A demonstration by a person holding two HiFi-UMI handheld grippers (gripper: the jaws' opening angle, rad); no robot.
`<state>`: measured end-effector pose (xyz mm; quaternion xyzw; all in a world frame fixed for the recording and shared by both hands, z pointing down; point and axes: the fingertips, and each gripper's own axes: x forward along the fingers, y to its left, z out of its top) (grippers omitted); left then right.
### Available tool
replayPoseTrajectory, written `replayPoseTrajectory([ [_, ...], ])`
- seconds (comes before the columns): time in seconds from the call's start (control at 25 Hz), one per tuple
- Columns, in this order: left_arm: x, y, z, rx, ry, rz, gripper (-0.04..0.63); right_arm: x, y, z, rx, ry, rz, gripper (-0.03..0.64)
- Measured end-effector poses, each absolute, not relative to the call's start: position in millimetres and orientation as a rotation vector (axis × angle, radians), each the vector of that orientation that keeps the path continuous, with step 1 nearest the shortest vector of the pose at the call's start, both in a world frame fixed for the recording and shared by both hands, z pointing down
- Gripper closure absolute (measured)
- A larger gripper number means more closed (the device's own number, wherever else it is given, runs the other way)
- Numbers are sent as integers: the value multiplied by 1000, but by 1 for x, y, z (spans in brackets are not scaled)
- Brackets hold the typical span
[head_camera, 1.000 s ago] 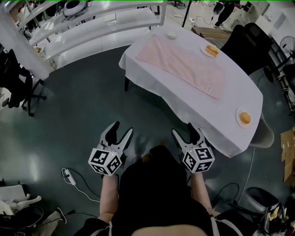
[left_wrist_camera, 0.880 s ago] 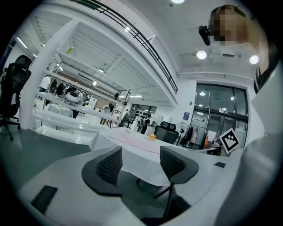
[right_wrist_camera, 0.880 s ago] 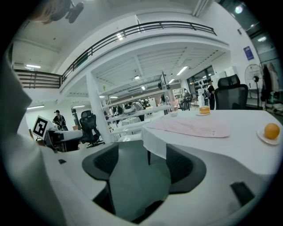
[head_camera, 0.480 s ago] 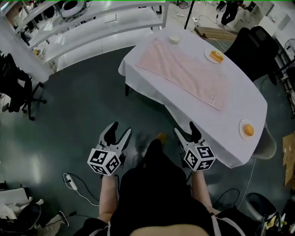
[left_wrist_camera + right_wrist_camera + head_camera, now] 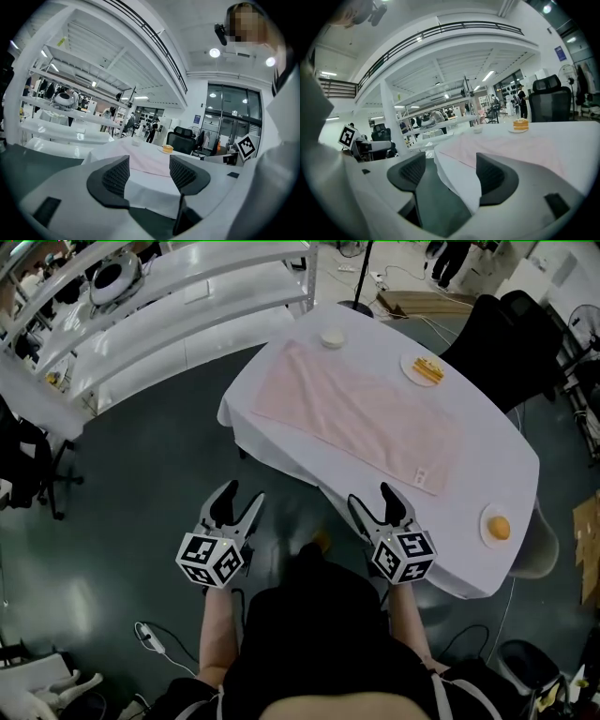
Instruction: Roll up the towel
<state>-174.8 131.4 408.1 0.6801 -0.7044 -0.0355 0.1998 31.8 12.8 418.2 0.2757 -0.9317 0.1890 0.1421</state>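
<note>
towel: pale pink towel [image 5: 361, 423] lies spread flat on the surface [image 5: 492, 451], along its length. No fold or roll started. Small tag [image 5: 421, 476] at the end nearest the surface's near edge.
surface: covered in a white cloth that drapes over its edges. It carries the towel and three dishes.
left tongs [image 5: 240, 495]: jaws apart, nothing between them. Held off the surface, short of its near edge, over the dark floor [image 5: 122, 493]. Clear of the cloth.
right tongs [image 5: 373, 500]: jaws apart, nothing gripped. Tips just short of the surface's near edge, close to the hanging cloth.
left gripper view: surface with the towel on it shows ahead through the gap, well apart from the jaws.
right gripper view: draped edge of the surface shows in the gap, with floor below it. The cloth is not clamped, and the towel's edge is visible on top of the surface beyond.
marker cubes: left cube [image 5: 210, 559] and right cube [image 5: 403, 556] both sit on the side of the tongs away from the surface.
small bowl [image 5: 332, 337]: on the surface at its far end. Contents can't be made out.
cake plate [image 5: 425, 368]: white plate with a yellow-orange layered piece, on the surface toward its far right edge.
orange plate [image 5: 498, 527]: white plate with one round orange item, at the surface's near right corner.
chair [image 5: 492, 329]: black office chair just beyond the surface's far right side.
racks [image 5: 178, 296]: white shelving left of the surface, across a strip of floor.
</note>
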Motion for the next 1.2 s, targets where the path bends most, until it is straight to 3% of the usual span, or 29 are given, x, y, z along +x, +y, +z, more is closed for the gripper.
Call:
replayPoseTrajectory([
  [0.6, -214, -5, 440, 1976, -1877, 83, 322, 53, -107, 455, 933, -2600, 546, 265],
  [1.2, -241, -78, 495, 2175, -1556, 492, 322, 102, -126, 495, 1193, -2334, 511, 265],
])
